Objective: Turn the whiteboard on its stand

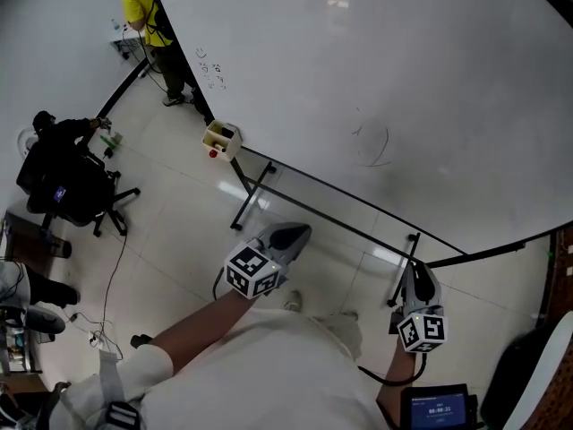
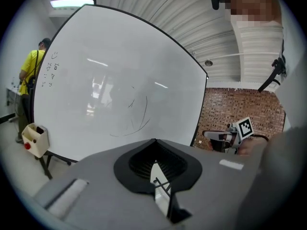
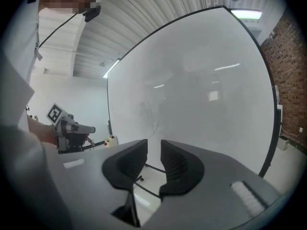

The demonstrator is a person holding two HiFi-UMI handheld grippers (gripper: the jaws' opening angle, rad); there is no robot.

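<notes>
A big white whiteboard (image 1: 358, 79) on a black wheeled stand (image 1: 253, 189) fills the upper right of the head view, with faint pen curves near its middle. It also faces both gripper views (image 2: 110, 80) (image 3: 192, 80). My left gripper (image 1: 291, 236) hangs over the floor short of the board's lower edge, jaws together and empty (image 2: 154, 140). My right gripper (image 1: 417, 271) is beside a stand upright near the board's right end. Its jaws (image 3: 153, 143) stand slightly apart with nothing between them. Neither gripper touches the board.
A cream box with a red knob (image 1: 222, 138) hangs at the board's lower left corner. A person in yellow (image 1: 143, 7) stands behind the board's left end. Another person sits on an office chair (image 1: 63, 164). Cables (image 1: 107, 267) trail on the floor; a brick wall (image 2: 240, 104) lies right.
</notes>
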